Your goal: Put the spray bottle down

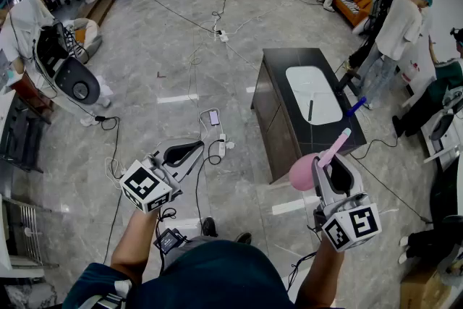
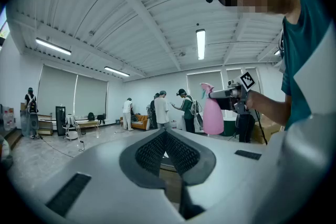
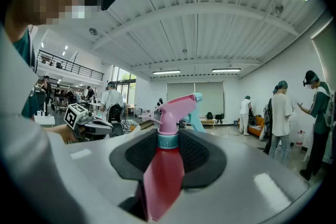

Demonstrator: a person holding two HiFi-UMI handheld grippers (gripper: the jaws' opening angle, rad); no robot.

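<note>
A pink spray bottle [image 1: 304, 171] with a teal collar and a pink trigger head is held in the air by my right gripper [image 1: 330, 167], which is shut on its neck. In the right gripper view the spray bottle [image 3: 164, 168] lies between the pads with its nozzle pointing away. From the left gripper view the spray bottle [image 2: 212, 113] hangs at the right under the right gripper [image 2: 231, 94]. My left gripper [image 1: 184, 153] is held to the left at about the same height. Its jaws meet at the tips with nothing between them [image 2: 165, 136].
A dark table [image 1: 289, 61] with a white oval inset stands ahead on the right, a thin dark item [image 1: 310, 110] lying on it. Cables and a phone [image 1: 214, 117] lie on the grey floor. People stand at the right [image 1: 396, 29] and far left [image 1: 29, 40].
</note>
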